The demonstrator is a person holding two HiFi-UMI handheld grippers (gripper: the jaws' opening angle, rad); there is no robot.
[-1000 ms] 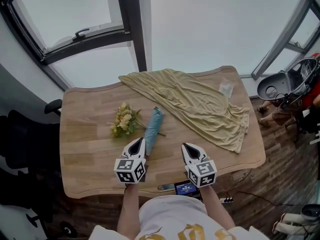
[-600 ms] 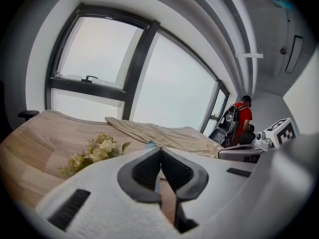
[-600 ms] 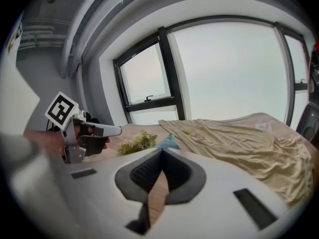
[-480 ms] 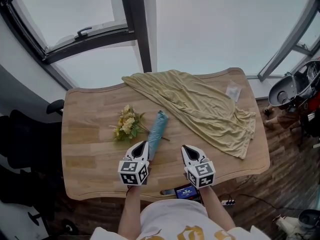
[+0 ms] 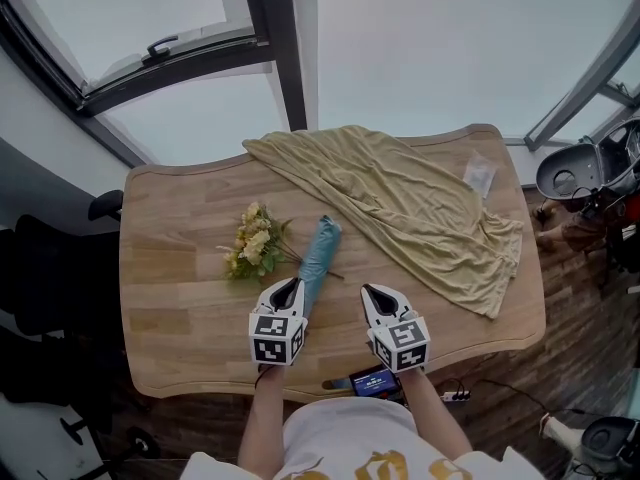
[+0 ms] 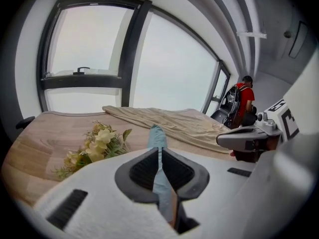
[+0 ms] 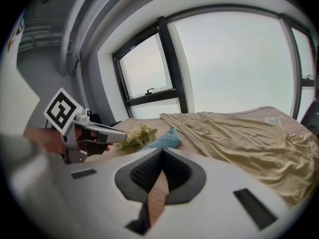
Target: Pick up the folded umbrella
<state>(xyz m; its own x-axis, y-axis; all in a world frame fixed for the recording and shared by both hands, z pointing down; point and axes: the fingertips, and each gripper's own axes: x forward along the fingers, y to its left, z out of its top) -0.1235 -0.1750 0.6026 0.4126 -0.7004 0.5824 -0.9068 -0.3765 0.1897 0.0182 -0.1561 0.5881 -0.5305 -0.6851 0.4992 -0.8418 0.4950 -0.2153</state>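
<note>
The folded light-blue umbrella lies on the wooden table, pointing away from me; it also shows in the left gripper view and the right gripper view. My left gripper hovers over the umbrella's near end, jaws shut with nothing between them; the blue fabric shows just beyond and below the tips. Whether it touches the umbrella I cannot tell. My right gripper hangs a little to the right of the umbrella, also shut and empty.
A bunch of yellow flowers lies just left of the umbrella. A yellowish cloth covers the table's far right. A phone sits at the near edge. Large windows stand behind; a person in red is off right.
Both grippers have sunk toward the table. The left one has come nearer to the umbrella's near end. Umbrella, flowers and cloth lie as before.
</note>
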